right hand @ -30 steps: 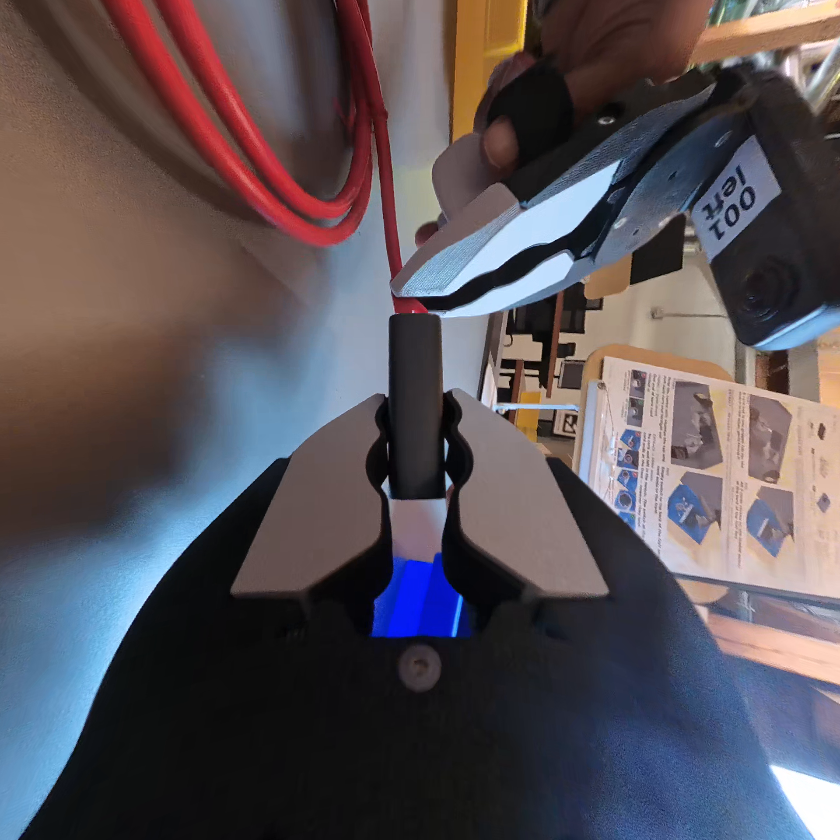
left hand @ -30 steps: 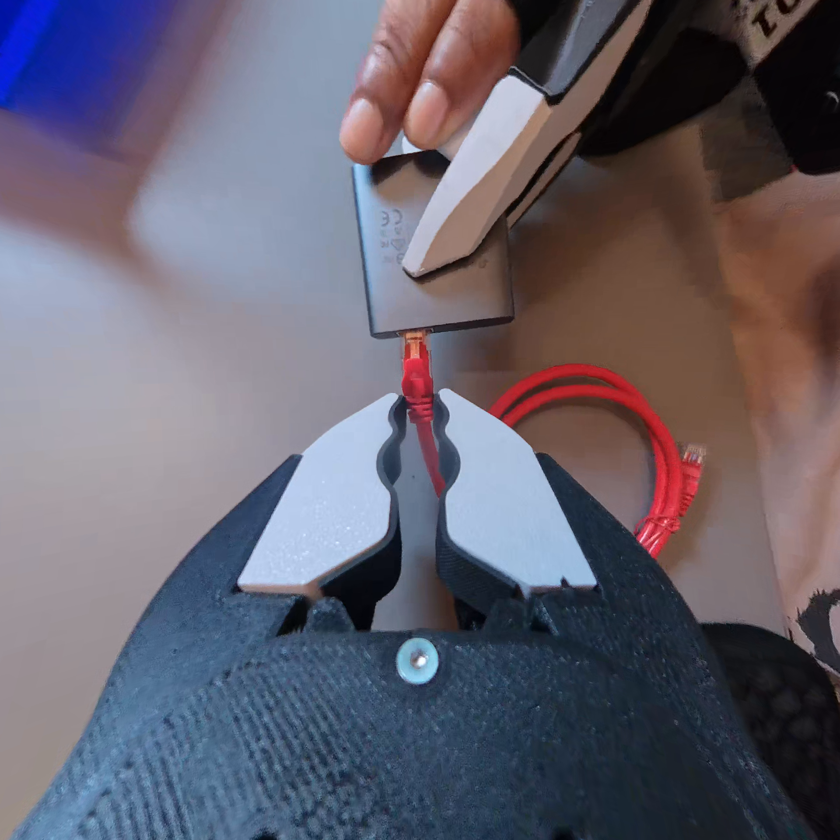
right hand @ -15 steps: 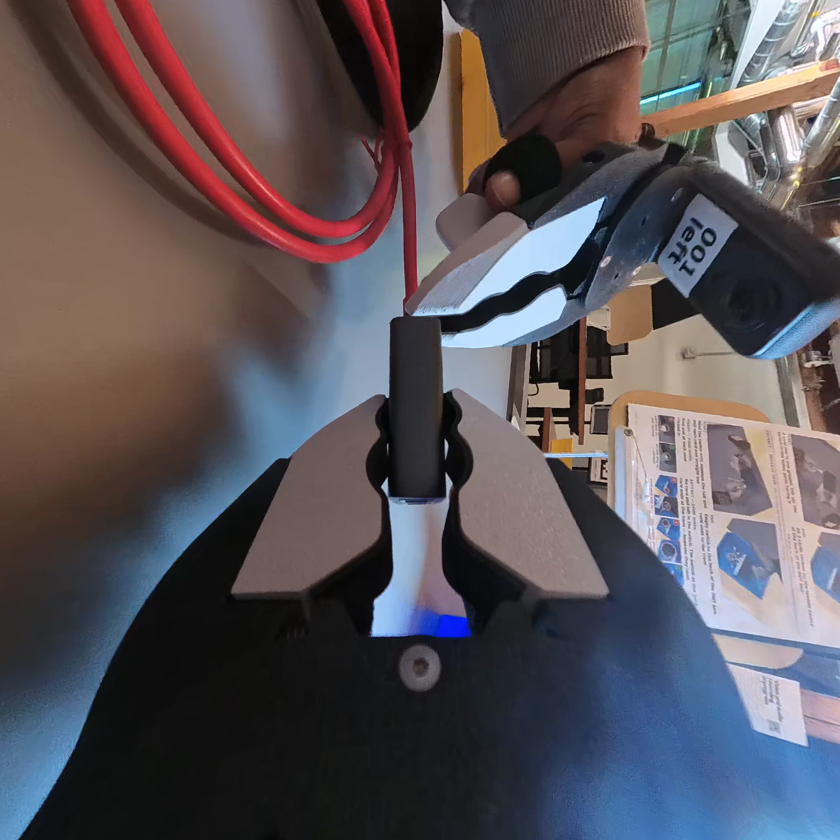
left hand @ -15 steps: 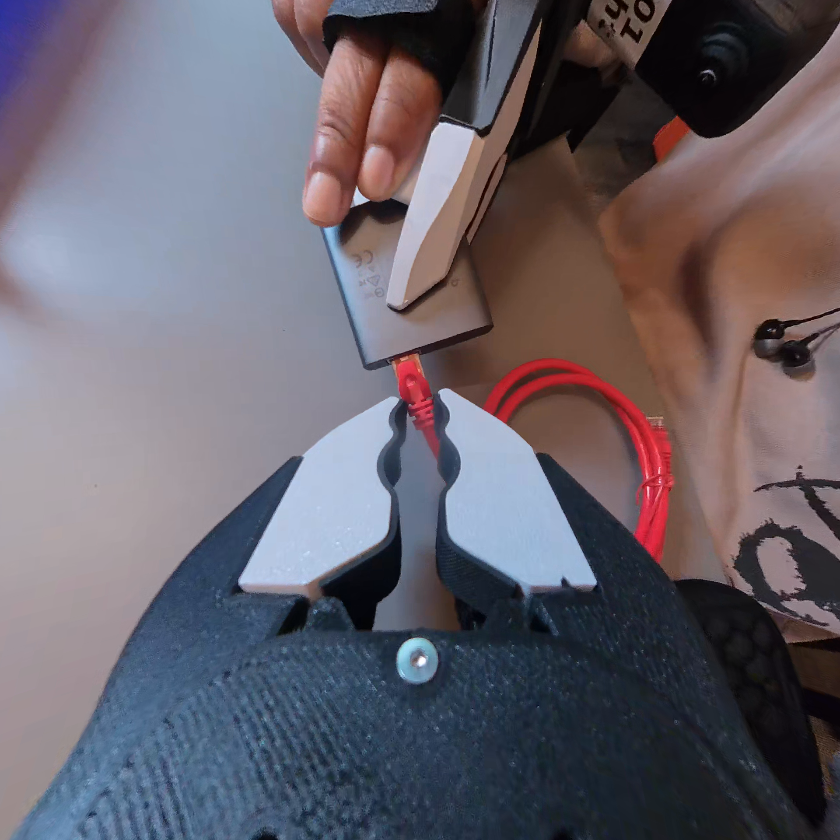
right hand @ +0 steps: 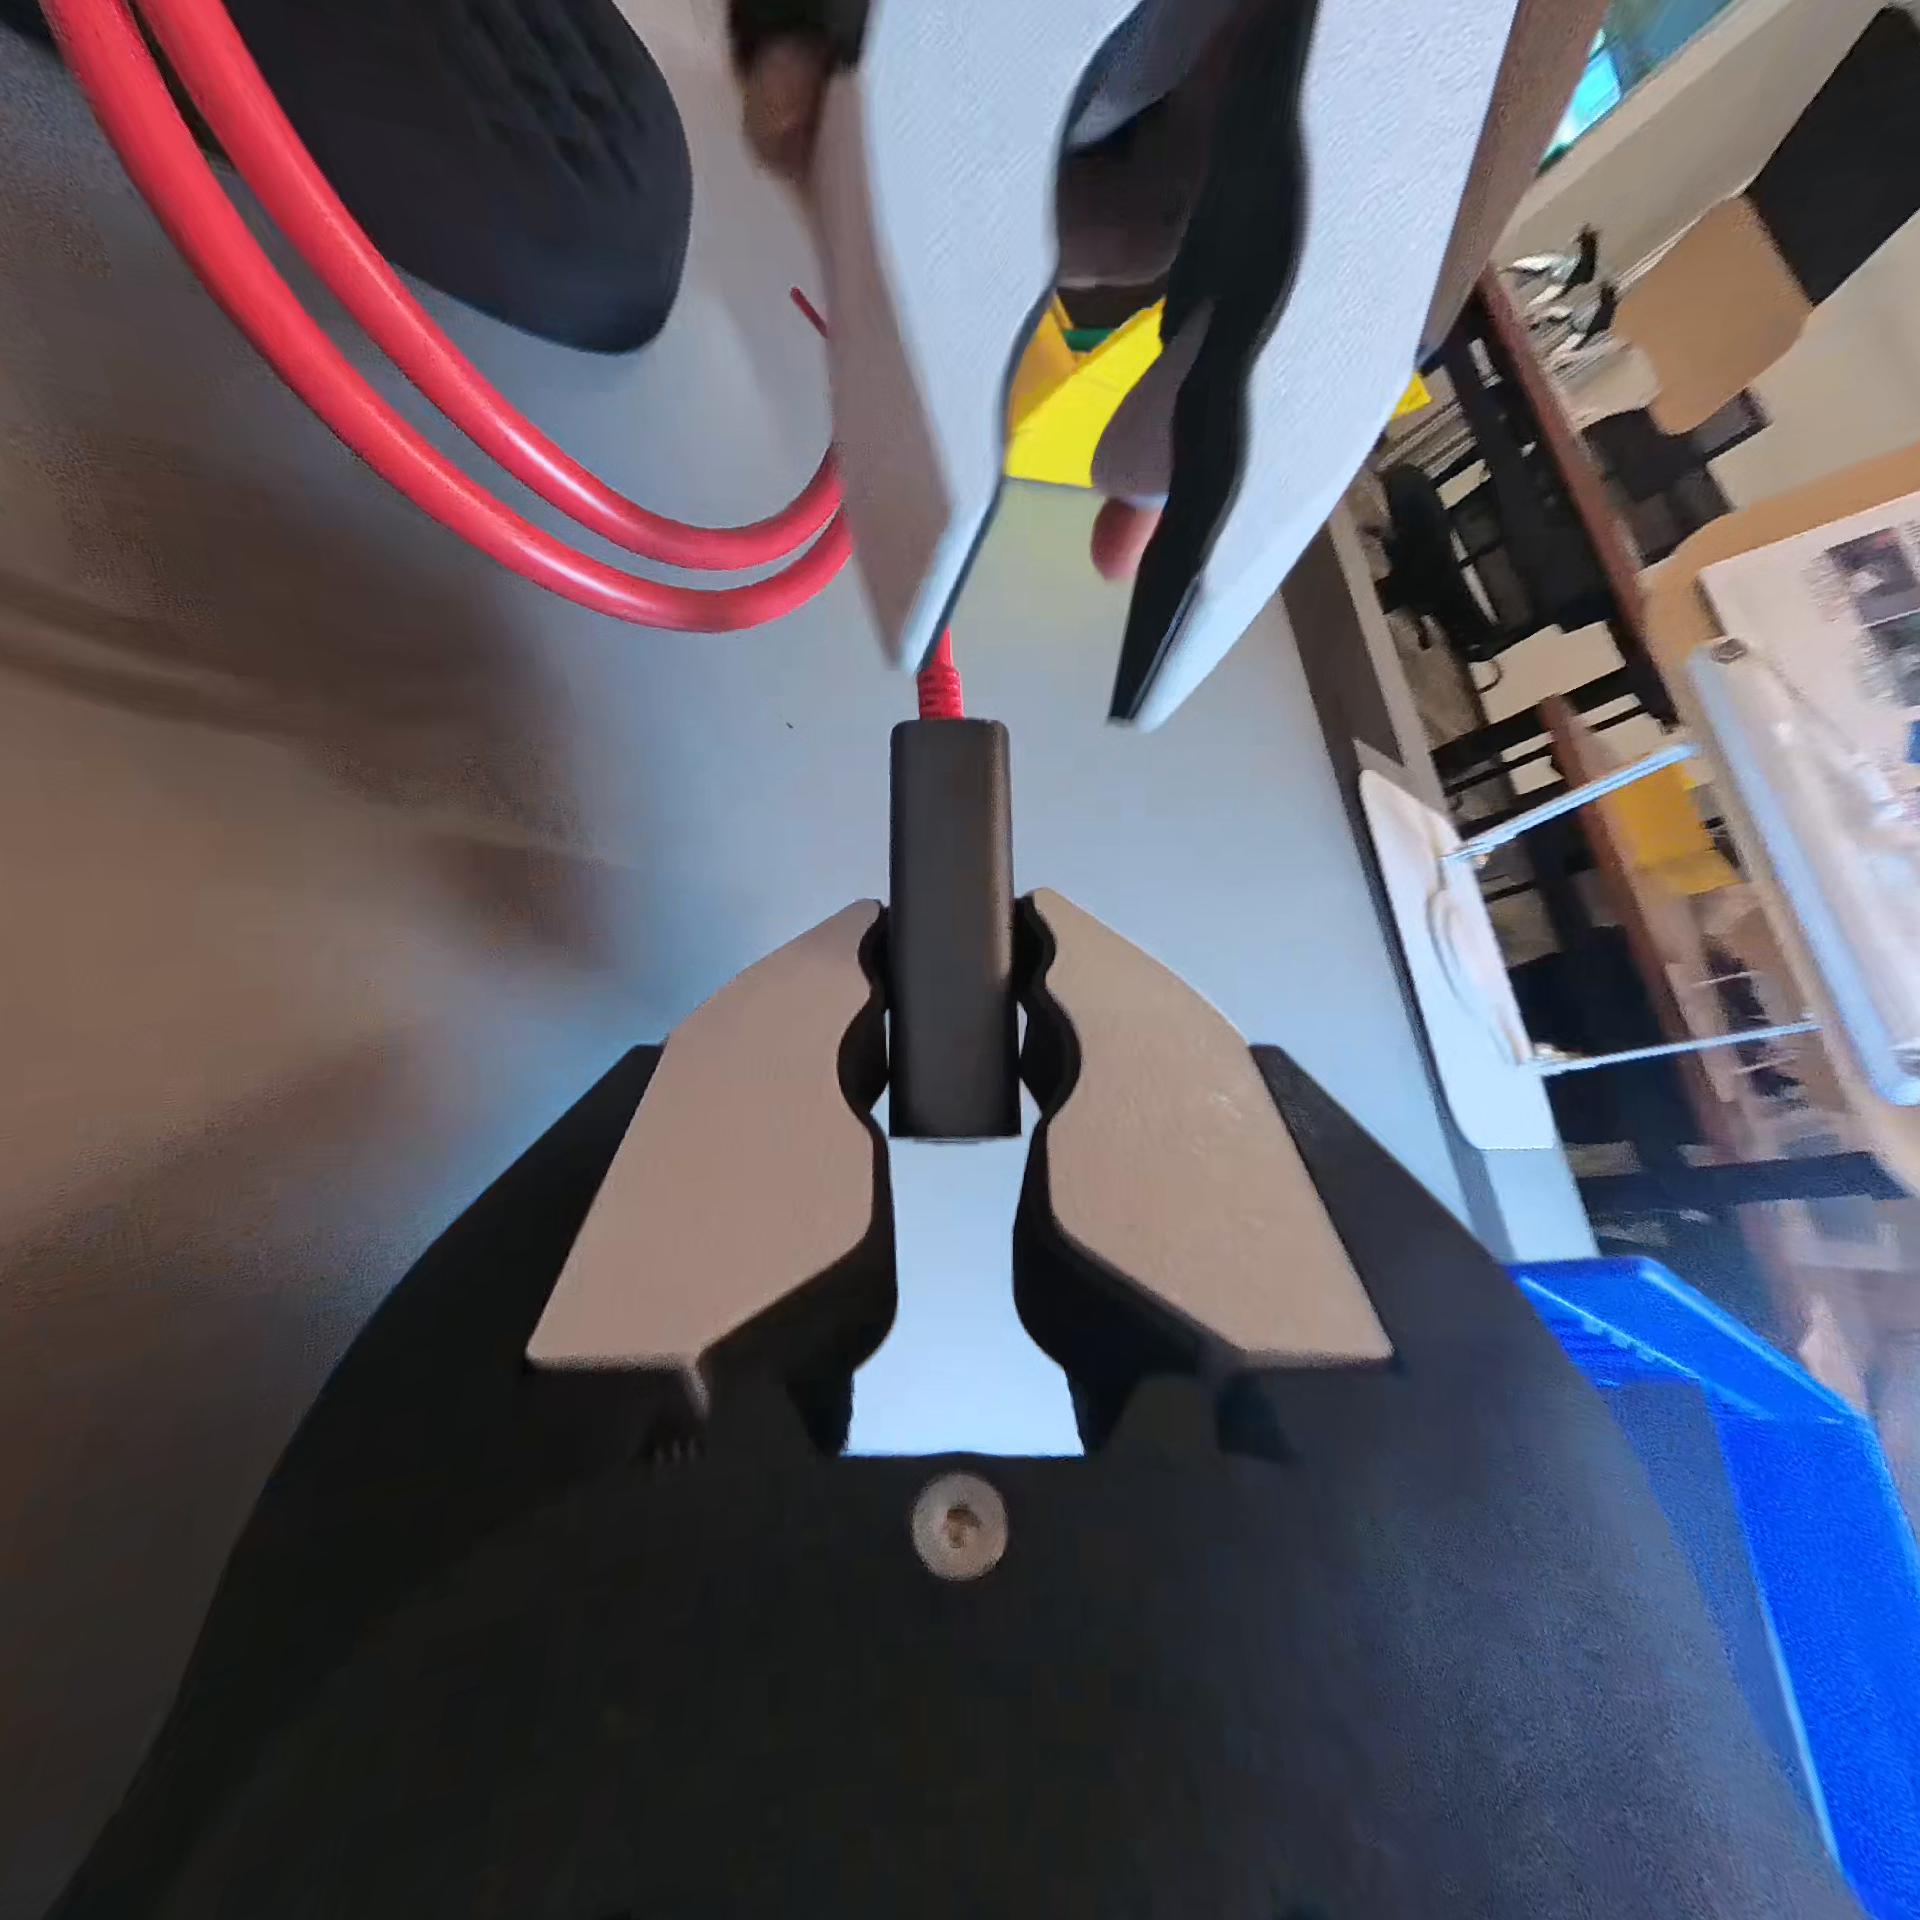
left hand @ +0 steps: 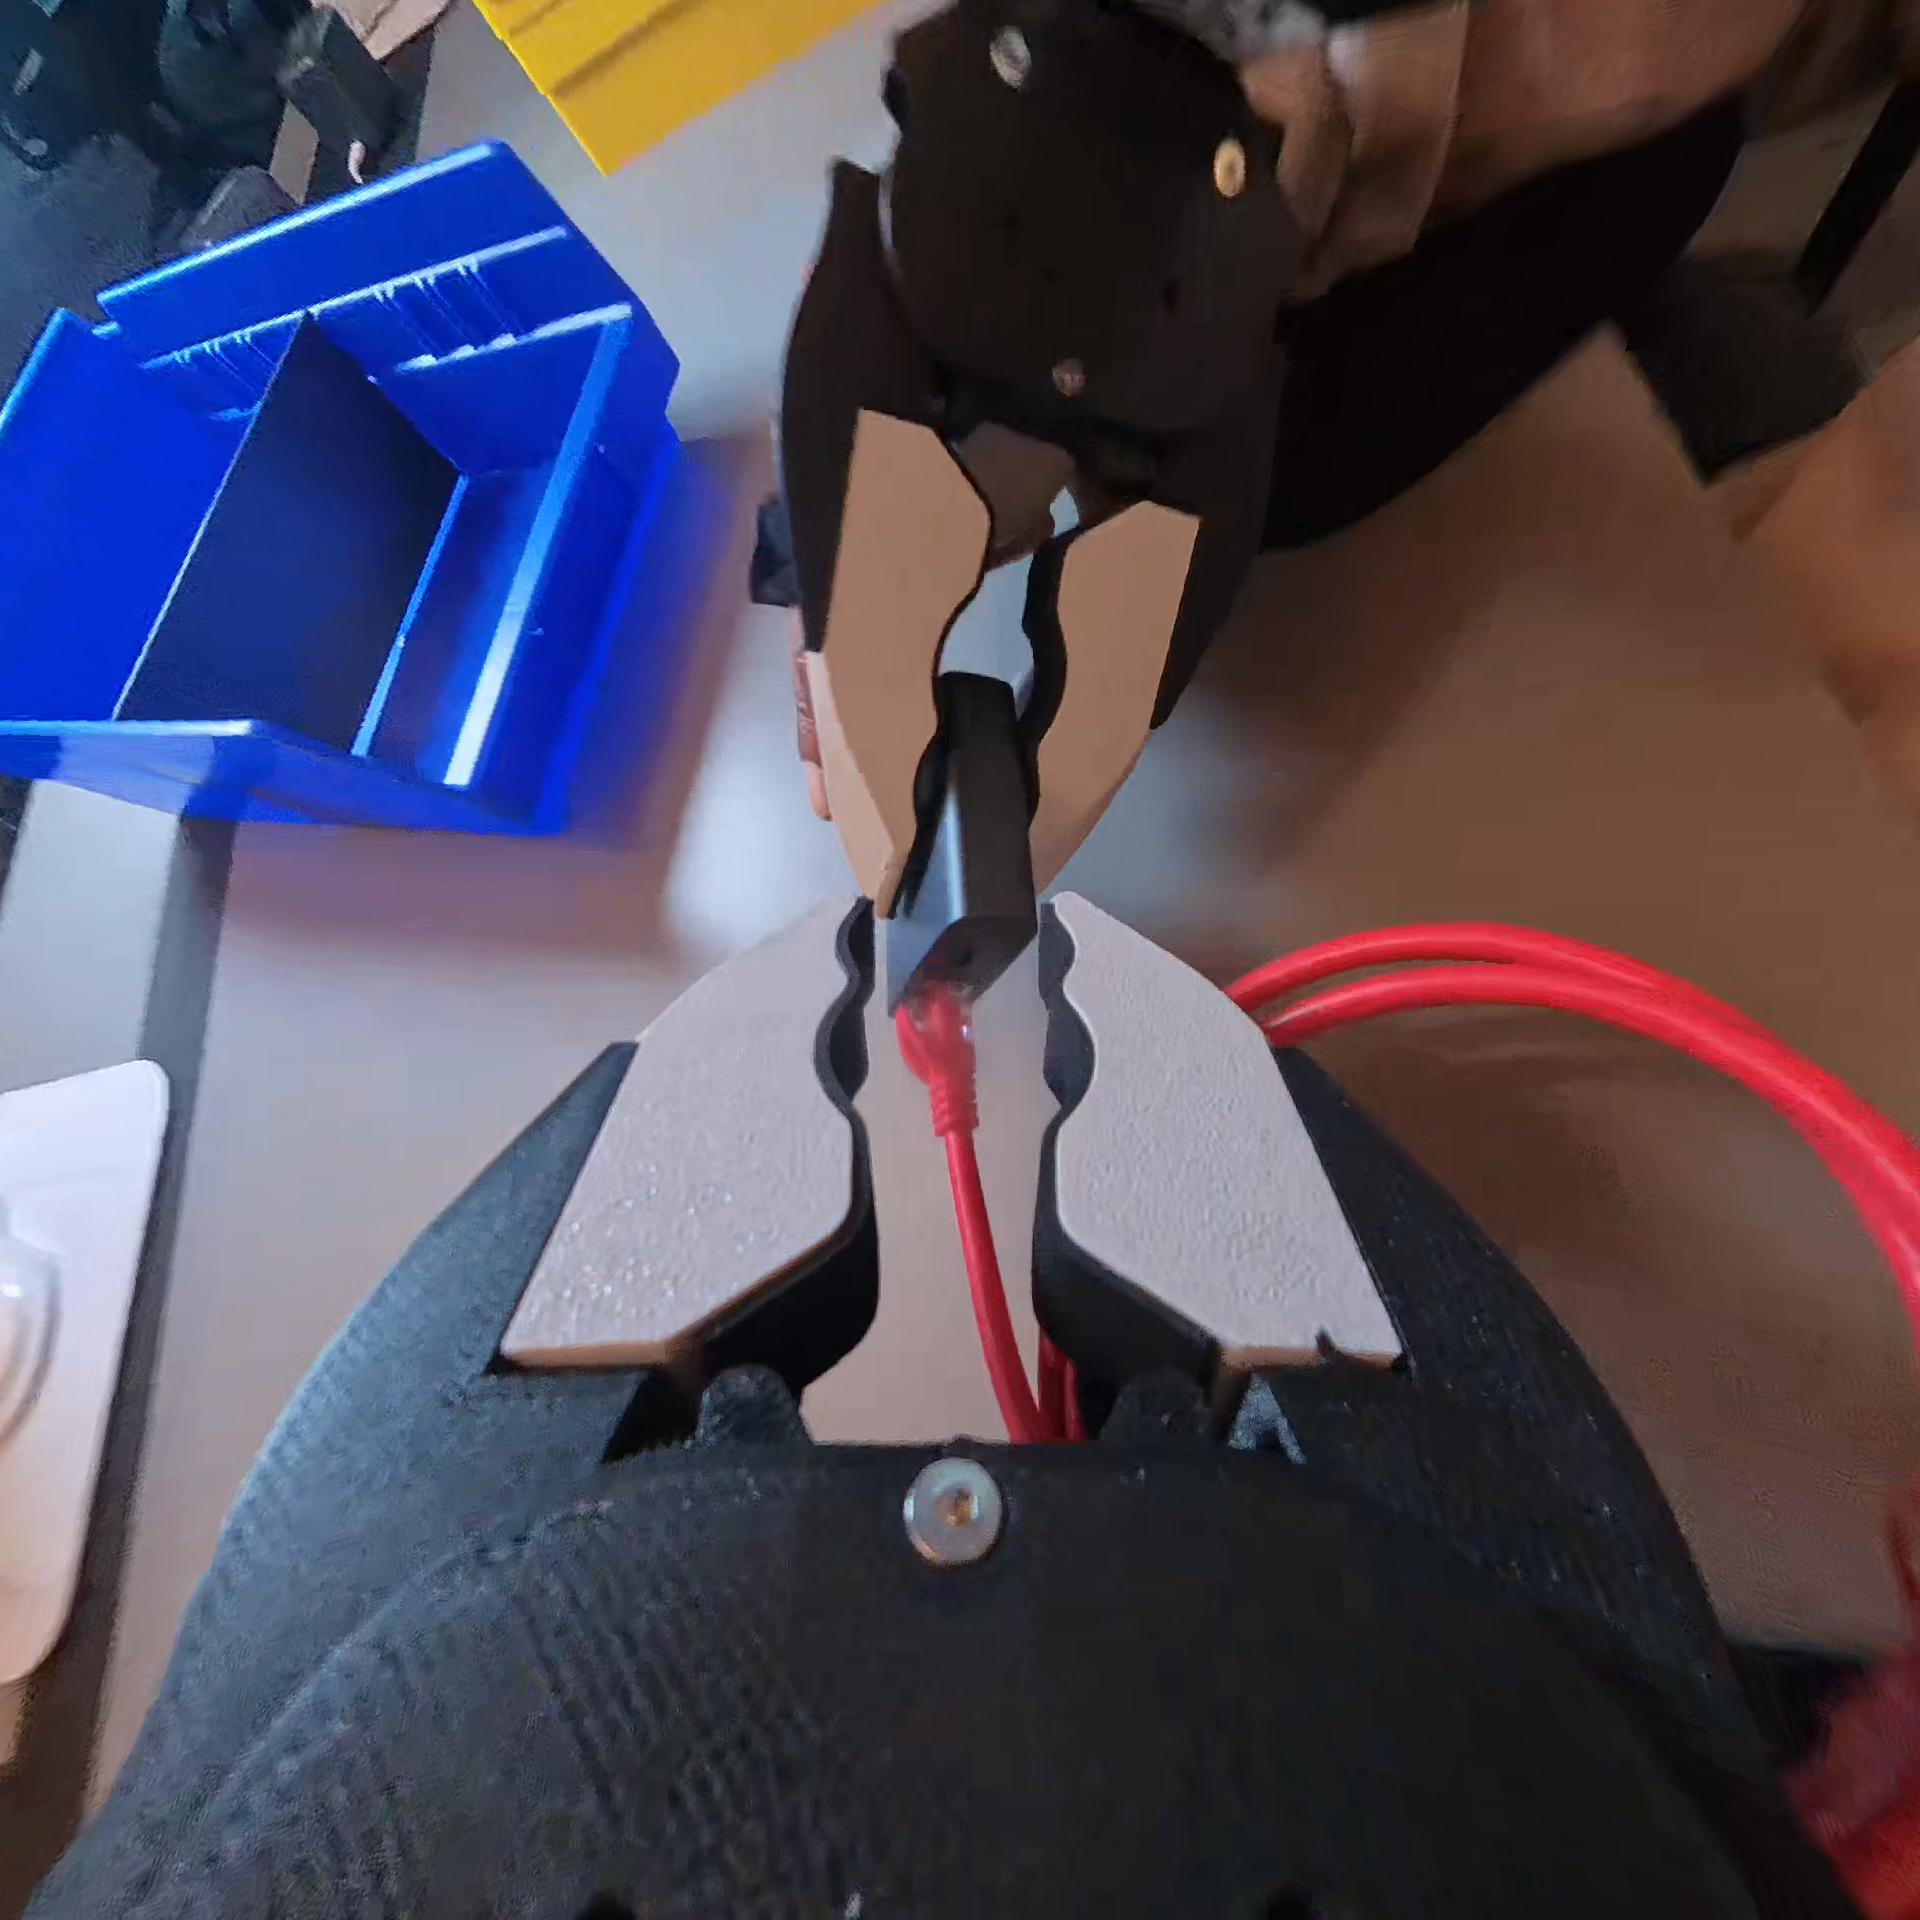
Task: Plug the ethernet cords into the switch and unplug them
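Note:
My right gripper (right hand: 953, 909) is shut on the narrow edges of the dark grey switch (right hand: 951, 935) and holds it above the table. The red ethernet plug (right hand: 940, 691) sits in the switch's far end. In the left wrist view the switch (left hand: 977, 810) points at me, with the red plug (left hand: 940, 1023) in its port. My left gripper (left hand: 951, 914) is open, its fingers either side of the plug and cord without touching them. The red cord (left hand: 1558, 997) loops off to the right. The left gripper also shows in the right wrist view (right hand: 1023, 691), open.
A blue divided bin (left hand: 312, 520) stands on the table to the left, and a yellow bin (left hand: 644, 62) behind it. A white object (left hand: 62, 1299) lies at the left edge. A person's hands hold both grippers. Shelves and a stand lie beyond the table (right hand: 1766, 831).
My left gripper has opened and let go of the red plug, which stays in the switch. Both views have swung, and the blue bin has come into sight.

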`<state>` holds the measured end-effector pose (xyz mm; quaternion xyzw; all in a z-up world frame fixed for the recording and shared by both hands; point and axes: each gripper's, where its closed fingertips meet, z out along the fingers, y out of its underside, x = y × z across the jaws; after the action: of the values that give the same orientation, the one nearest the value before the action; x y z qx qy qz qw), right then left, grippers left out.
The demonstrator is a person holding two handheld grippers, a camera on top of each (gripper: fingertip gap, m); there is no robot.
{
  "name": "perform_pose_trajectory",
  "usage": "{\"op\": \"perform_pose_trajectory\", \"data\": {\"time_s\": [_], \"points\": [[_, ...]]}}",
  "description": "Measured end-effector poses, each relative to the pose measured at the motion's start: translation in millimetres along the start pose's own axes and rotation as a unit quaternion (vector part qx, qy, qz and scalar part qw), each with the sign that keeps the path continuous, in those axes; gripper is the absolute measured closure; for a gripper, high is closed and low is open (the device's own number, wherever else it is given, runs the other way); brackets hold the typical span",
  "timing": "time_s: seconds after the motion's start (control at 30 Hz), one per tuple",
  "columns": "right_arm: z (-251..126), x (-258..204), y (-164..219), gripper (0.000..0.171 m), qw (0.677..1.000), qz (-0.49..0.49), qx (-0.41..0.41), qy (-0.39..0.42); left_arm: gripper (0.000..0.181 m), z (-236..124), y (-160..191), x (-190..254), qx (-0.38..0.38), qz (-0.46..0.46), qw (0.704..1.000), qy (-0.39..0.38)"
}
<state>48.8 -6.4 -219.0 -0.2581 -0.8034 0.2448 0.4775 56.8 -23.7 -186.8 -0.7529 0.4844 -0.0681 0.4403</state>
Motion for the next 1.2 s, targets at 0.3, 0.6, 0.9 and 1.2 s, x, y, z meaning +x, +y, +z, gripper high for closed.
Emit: {"op": "perform_pose_trajectory", "data": {"time_s": [0.3, 0.6, 0.9, 1.2], "points": [[-20.7, 16.2, -22.4, 0.146, 0.992, 0.109, 0.058, -0.006, 0.16, 9.0, -11.1, -8.9, 0.015, 0.096, 0.992, -0.075], [-66.4, 52.3, -65.4, 0.132, 0.93, 0.231, 0.285, -0.008, 0.161, -40.9, -71.1, -13.1, 0.333, 0.009, 0.942, -0.04], [-74.7, 61.7, -64.6, 0.152, 0.946, 0.183, 0.262, 0.047, 0.158, -36.4, -54.6, -31.4, 0.247, 0.028, 0.964, -0.091], [-60.9, 52.0, -67.6, 0.152, 0.981, -0.001, 0.133, 0.139, 0.15, -43.0, -60.1, -24.1, 0.125, 0.207, 0.956, -0.169]]}}
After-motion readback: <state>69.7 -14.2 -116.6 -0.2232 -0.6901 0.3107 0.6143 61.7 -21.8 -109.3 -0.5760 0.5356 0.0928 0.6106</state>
